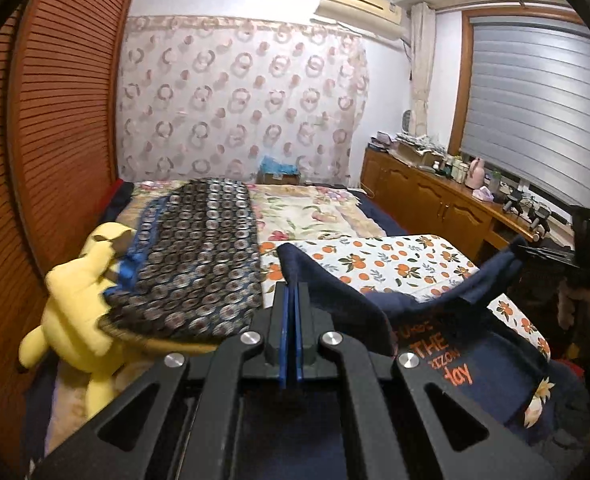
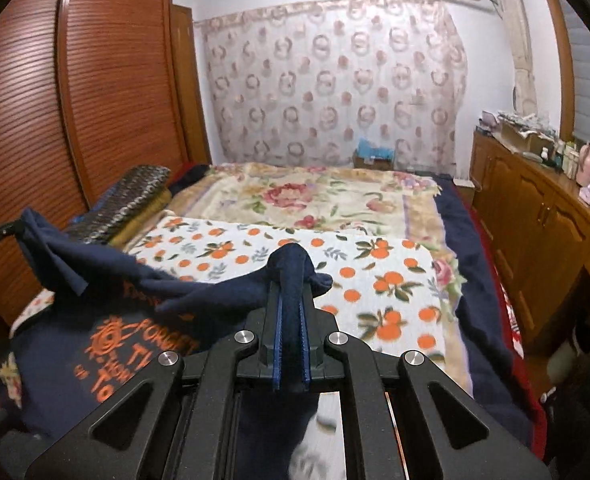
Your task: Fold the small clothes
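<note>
Two grippers are lifting a navy shirt (image 2: 107, 344) over the bed (image 2: 375, 280).
The left gripper (image 1: 293, 292) and right gripper (image 2: 291, 292) are each pinching, it seems, one shirt edge.

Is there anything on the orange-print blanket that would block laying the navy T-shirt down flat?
Nothing visible does. Both grippers, left and right, are clamped on the navy T-shirt; the orange-print blanket ahead looks bare. The patterned cushion sits off to its left.

Shirt (image 2: 107, 344) on blanket (image 2: 375, 280)

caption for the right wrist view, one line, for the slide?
Right hand-held gripper shut on a navy printed T-shirt, lifting it over the orange-print blanket.
</note>
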Demonstrator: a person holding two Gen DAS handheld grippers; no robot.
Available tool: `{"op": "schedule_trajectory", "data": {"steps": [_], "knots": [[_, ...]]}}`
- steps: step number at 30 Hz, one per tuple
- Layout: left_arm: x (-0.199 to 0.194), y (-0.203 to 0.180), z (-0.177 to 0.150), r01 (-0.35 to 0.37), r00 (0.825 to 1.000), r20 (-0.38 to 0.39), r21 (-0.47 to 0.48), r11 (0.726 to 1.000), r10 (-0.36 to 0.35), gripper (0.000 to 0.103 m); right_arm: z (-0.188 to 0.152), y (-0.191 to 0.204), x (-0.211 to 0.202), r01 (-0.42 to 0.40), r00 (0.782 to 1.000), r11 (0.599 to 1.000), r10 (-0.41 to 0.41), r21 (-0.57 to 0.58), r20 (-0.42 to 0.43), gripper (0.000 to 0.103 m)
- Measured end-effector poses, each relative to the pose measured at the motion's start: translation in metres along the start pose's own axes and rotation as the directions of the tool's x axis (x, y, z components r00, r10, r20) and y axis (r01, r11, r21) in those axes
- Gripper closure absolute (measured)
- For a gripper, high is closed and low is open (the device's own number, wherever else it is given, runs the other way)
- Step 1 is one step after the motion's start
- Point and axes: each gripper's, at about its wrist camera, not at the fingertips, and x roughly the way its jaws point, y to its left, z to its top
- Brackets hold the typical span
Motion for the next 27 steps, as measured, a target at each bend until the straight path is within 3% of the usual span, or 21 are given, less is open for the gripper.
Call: {"op": "schedule_trajectory", "data": {"steps": [7,11,19,22,24,27], "knots": [[-0.049,0.004,-0.013,-0.025,1.0,0.007,0.008,1.0,0.025,0.103,-0.001,0.021,-0.055,-0.009,1.0,0.997,0.009,-0.075,-0.009,0.099],[-0.058,0.002,-0.029,-0.045,0.998,-0.033,0.009,0.999,0.045,0.103,-0.007,0.031,-0.073,-0.013,0.999,0.994,0.008,-0.112,-0.04,0.099],[-0.041,0.011,-0.072,-0.064,0.984,-0.164,0.011,0.998,0.065,0.103,-0.074,0.032,-0.056,-0.045,0.976,0.997,0.032,-0.059,-0.213,0.099],[-0.041,0.017,-0.077,-0.082,0.981,-0.177,0.007,0.997,0.082,0.094,-0.096,0.028,-0.046,-0.023,0.962,0.999,0.011,-0.041,-0.273,0.097],[-0.042,0.02,-0.077,-0.086,0.981,-0.172,-0.001,0.996,0.084,0.074,-0.104,0.025,-0.045,-0.011,0.958,0.999,0.001,-0.032,-0.288,0.097],[-0.045,0.021,-0.073,-0.089,0.983,-0.159,0.005,0.996,0.089,0.065,-0.108,0.025,-0.046,-0.006,0.955,0.999,-0.005,-0.035,-0.297,0.097]]}}
